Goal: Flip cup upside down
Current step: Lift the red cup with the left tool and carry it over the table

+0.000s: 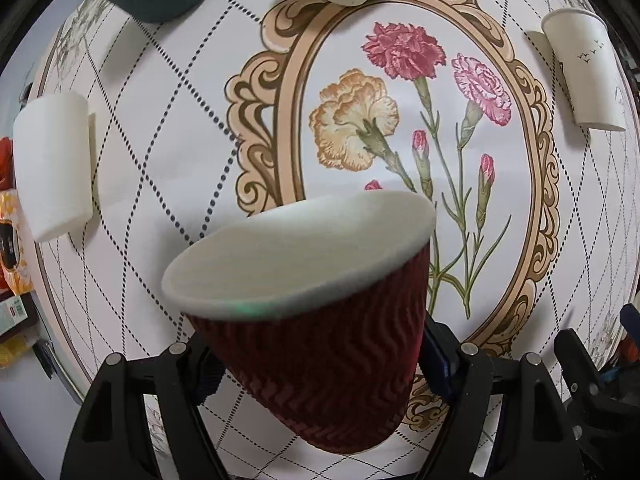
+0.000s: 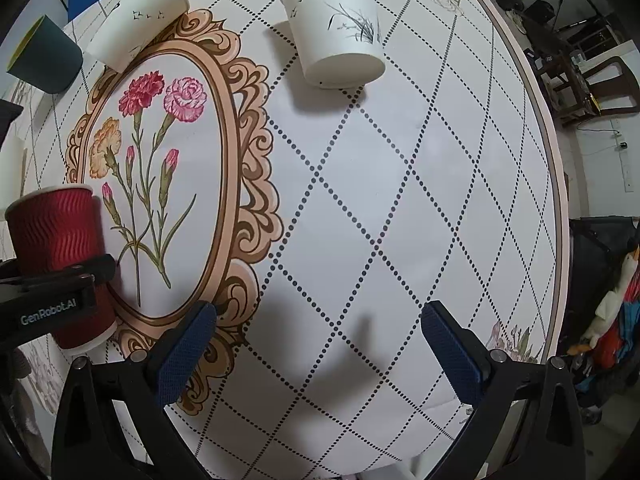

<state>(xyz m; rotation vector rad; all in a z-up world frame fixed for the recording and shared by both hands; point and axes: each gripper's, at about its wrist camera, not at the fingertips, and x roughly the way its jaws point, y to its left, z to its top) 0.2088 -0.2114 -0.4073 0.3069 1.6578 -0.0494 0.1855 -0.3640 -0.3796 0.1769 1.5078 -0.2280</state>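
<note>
A dark red ripple paper cup (image 1: 320,344) with a white rim fills the lower middle of the left wrist view, mouth up and tilted. My left gripper (image 1: 320,364) is shut on its wall, blue pads on both sides. In the right wrist view the same red cup (image 2: 60,256) stands at the far left on the floral tablecloth, with the left gripper's black finger across it. My right gripper (image 2: 320,344) is open and empty above the tablecloth.
A wide white cup with a bird print (image 2: 336,28) stands on the round table (image 2: 400,200). A second bird-print cup (image 2: 136,16) and a dark teal cup (image 2: 44,56) are at the back left. A plain white cup (image 1: 52,164) is at left. The table edge (image 2: 556,184) curves at right.
</note>
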